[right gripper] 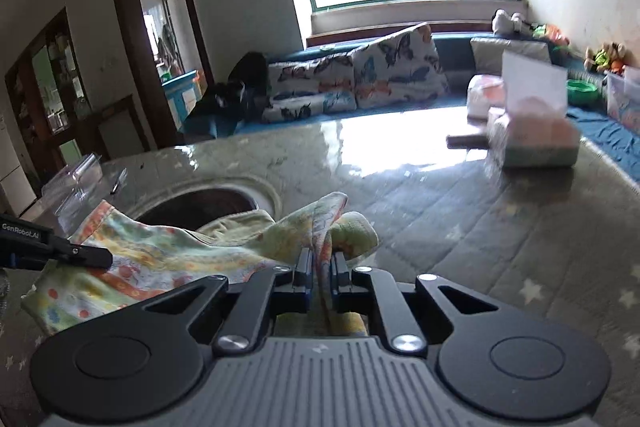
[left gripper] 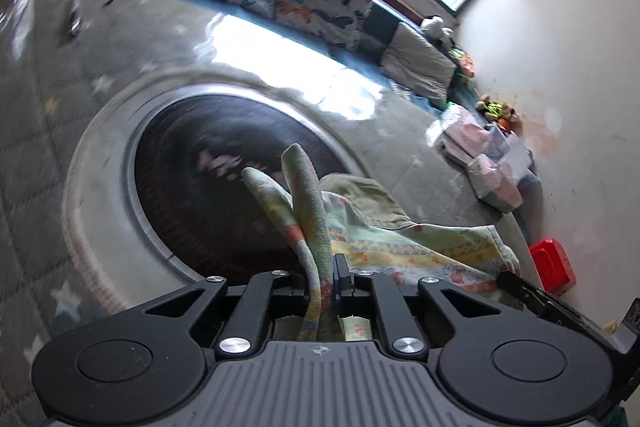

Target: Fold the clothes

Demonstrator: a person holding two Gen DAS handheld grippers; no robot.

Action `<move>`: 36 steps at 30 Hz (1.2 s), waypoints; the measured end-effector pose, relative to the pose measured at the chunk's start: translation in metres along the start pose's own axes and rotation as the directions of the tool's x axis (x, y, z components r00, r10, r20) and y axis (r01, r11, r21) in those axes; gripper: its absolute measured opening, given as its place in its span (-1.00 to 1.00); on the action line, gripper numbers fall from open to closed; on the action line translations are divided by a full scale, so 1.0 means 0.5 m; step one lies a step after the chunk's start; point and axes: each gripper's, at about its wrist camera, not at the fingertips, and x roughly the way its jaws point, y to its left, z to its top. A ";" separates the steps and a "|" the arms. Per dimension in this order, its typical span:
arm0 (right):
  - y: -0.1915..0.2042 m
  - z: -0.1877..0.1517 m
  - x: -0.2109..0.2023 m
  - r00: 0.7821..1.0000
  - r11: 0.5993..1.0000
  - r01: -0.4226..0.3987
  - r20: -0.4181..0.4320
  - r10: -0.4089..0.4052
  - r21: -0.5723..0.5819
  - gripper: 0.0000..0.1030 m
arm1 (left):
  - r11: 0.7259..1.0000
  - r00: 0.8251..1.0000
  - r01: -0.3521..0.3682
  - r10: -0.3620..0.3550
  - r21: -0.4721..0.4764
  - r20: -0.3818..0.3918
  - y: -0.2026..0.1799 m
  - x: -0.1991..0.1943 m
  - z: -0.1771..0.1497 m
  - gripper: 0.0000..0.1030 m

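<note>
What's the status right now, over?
Left gripper and right gripper both shut on patterned garment. Garment bunched over table. Tissue box apart, nothing blocking.

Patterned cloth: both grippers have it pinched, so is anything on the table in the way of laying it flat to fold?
Nothing visible lies between either gripper and the patterned cloth: the left gripper and right gripper are both shut on it. Beneath it, the table's round dark inset has a raised rim, and an olive garment lies under the cloth.
</note>
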 end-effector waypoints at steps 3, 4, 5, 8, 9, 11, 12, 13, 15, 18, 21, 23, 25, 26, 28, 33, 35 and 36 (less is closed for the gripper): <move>-0.010 0.016 -0.023 0.999 0.999 0.037 0.025 -0.037 -0.001 -0.85 | 0.999 1.000 0.016 -0.016 0.041 0.000 -0.040 0.009 0.008 -0.80; -0.014 0.021 -0.030 0.998 0.999 0.048 0.034 -0.048 -0.003 -0.85 | 0.998 1.000 0.023 -0.023 0.053 0.001 -0.053 0.012 0.011 -0.80; -0.019 0.026 -0.038 0.997 0.998 0.059 0.044 -0.059 -0.006 -0.85 | 0.997 1.000 0.030 -0.031 0.065 0.002 -0.066 0.015 0.014 -0.80; -0.038 0.043 -0.066 0.992 0.995 0.101 0.076 -0.100 -0.013 -0.85 | 0.994 0.999 0.051 -0.051 0.097 0.000 -0.104 0.027 0.024 -0.80; -0.044 0.049 -0.074 0.990 0.993 0.116 0.086 -0.114 -0.016 -0.85 | 0.993 0.998 0.056 -0.056 0.106 -0.002 -0.117 0.033 0.028 -0.80; -0.058 0.060 -0.088 0.985 0.990 0.141 0.099 -0.139 -0.018 -0.85 | 0.990 0.998 0.064 -0.063 0.127 -0.006 -0.140 0.044 0.034 -0.80; -0.064 0.065 -0.094 0.983 0.988 0.153 0.104 -0.150 -0.018 -0.85 | 0.988 0.998 0.066 -0.066 0.138 -0.009 -0.153 0.051 0.037 -0.80; -0.071 0.070 -0.100 0.981 0.986 0.165 0.109 -0.162 -0.018 -0.85 | 0.987 0.998 0.068 -0.067 0.148 -0.011 -0.166 0.057 0.039 -0.80; -0.083 0.075 -0.107 0.977 0.983 0.185 0.116 -0.181 -0.020 -0.85 | 0.983 0.997 0.073 -0.071 0.166 -0.017 -0.189 0.069 0.041 -0.80; -0.103 0.082 -0.118 0.970 0.977 0.214 0.125 -0.210 -0.017 -0.85 | 0.978 0.997 0.078 -0.073 0.191 -0.031 -0.220 0.090 0.043 -0.80; -0.122 0.090 -0.121 0.964 0.972 0.236 0.131 -0.233 -0.011 -0.85 | 0.975 0.997 0.078 -0.070 0.207 -0.043 -0.247 0.111 0.045 -0.80; -0.133 0.092 -0.123 0.961 0.969 0.247 0.133 -0.243 -0.010 -0.85 | 0.973 0.997 0.075 -0.066 0.219 -0.048 -0.263 0.124 0.046 -0.80; -0.143 0.094 -0.124 0.958 0.966 0.258 0.134 -0.254 -0.010 -0.85 | 0.970 0.997 0.072 -0.062 0.233 -0.051 -0.280 0.138 0.047 -0.80; -0.149 0.095 -0.124 0.956 0.965 0.263 0.133 -0.260 -0.010 -0.85 | 0.968 0.997 0.070 -0.059 0.240 -0.052 -0.289 0.146 0.048 -0.80; -0.158 0.097 -0.122 0.954 0.962 0.273 0.132 -0.270 -0.007 -0.85 | 0.965 0.997 0.068 -0.056 0.253 -0.055 -0.305 0.157 0.048 -0.80; -0.183 0.097 -0.114 0.949 0.956 0.293 0.125 -0.291 0.005 -0.85 | 0.960 0.997 0.058 -0.042 0.274 -0.066 -0.330 0.185 0.047 -0.79; -0.190 0.093 -0.113 0.947 0.954 0.299 0.122 -0.297 0.006 -0.85 | 0.959 0.997 0.054 -0.035 0.277 -0.073 -0.338 0.197 0.046 -0.79; -0.195 0.092 -0.111 0.947 0.954 0.301 0.119 -0.299 0.008 -0.85 | 0.959 0.997 0.052 -0.032 0.279 -0.076 -0.341 0.202 0.045 -0.79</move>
